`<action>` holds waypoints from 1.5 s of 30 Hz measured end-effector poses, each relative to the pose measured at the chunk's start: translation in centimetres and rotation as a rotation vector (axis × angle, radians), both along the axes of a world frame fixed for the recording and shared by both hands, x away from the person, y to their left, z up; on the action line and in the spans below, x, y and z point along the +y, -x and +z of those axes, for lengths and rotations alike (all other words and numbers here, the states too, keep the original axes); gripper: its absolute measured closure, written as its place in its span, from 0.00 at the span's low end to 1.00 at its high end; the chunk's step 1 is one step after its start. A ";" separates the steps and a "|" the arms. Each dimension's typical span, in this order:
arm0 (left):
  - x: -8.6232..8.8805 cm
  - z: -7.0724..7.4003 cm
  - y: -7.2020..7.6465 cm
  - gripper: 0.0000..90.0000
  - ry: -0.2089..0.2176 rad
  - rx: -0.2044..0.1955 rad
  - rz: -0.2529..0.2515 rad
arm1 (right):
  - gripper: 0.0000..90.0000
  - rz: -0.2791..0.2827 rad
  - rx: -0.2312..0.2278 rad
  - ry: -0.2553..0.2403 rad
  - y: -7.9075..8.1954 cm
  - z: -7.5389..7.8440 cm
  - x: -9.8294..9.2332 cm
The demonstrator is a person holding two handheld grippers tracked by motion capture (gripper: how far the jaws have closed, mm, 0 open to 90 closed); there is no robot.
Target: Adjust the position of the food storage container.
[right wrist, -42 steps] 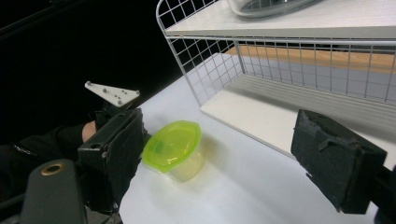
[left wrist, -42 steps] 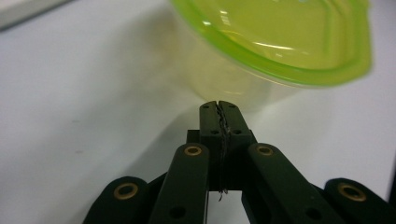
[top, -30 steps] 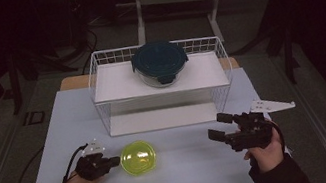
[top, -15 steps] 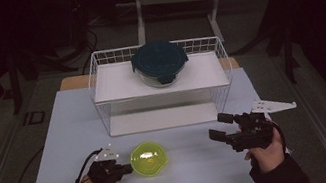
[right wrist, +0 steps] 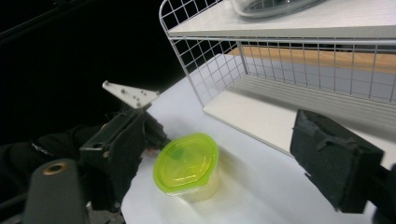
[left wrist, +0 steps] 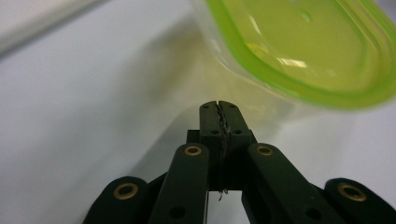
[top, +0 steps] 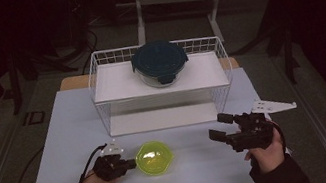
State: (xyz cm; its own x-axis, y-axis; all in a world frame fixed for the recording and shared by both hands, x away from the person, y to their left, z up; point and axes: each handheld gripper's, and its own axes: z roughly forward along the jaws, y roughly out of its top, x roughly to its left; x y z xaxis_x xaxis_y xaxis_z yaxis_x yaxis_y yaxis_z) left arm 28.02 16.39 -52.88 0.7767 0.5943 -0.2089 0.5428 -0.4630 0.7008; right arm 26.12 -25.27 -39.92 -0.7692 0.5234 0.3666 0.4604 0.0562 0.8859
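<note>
One container [top: 153,157] beside left hand-held gripper [top: 124,165]

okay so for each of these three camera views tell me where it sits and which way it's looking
High view: above the person's side, facing forward and down on the white table, wire rack, both forearms.
Left gripper view: on the left gripper, along its shut jaws at the green-lidded container.
Right gripper view: on the right gripper, facing container and left gripper.
All share the container.

A small clear tub with a lime-green lid [top: 154,157] stands upright on the white table [top: 72,133], lid on.
</note>
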 end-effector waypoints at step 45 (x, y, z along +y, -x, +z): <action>-8.4 -0.8 0.5 0.99 0.033 0.075 -0.167 | 0.20 -0.010 -0.008 0.019 0.2 -0.5 -0.2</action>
State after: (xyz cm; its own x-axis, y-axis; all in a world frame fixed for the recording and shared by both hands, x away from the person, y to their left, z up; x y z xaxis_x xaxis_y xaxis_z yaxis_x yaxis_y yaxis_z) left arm 27.51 8.00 -53.65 0.8453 0.4505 -0.2873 0.5117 -0.5281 0.6777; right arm 25.96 -25.52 -40.41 -0.7666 0.5384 0.3500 0.4538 0.0686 0.8885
